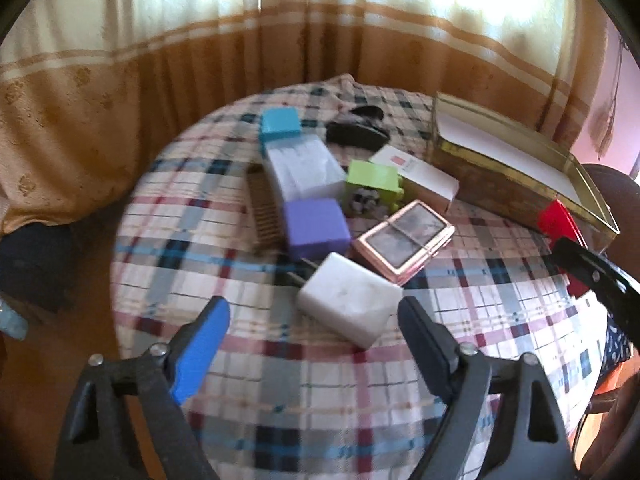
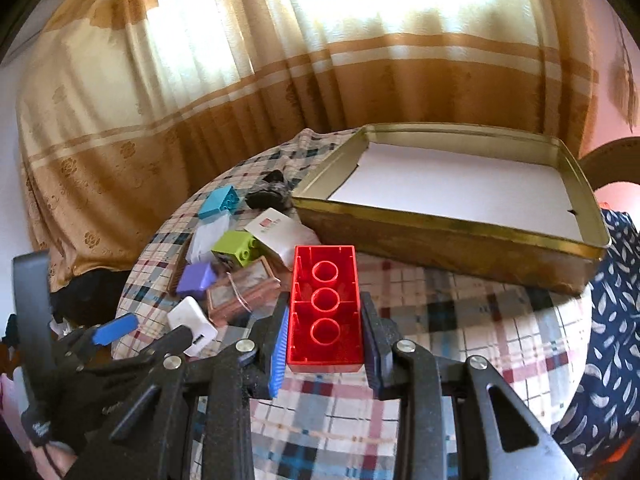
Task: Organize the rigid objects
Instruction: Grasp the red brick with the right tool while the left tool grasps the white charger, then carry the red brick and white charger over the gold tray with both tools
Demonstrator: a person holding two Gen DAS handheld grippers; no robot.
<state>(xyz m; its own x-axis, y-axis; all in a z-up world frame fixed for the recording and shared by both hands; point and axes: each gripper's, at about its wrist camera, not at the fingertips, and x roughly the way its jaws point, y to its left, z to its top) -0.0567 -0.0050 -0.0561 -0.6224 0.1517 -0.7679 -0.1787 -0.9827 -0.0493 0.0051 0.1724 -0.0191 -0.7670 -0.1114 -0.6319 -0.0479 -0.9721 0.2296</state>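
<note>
The right claw (image 2: pixel 325 344) is clamped on a red building brick (image 2: pixel 325 308), held hollow side up above the plaid-covered worktop (image 2: pixel 460 332), just short of the near wall of an open gold tin (image 2: pixel 440 236) that sits toward the worktop's right edge. The tin's floor is lined with white paper. The left claw (image 1: pixel 314 334) stands wide with nothing between its pads, poised over a white charger (image 1: pixel 348 300) near the middle of the worktop. Beyond the charger lie a pink framed case (image 1: pixel 404 240), a purple block (image 1: pixel 316 226), a green block (image 1: pixel 372 182), a blue block (image 1: pixel 280 124) and a white carton (image 1: pixel 420 176), clustered close together.
</note>
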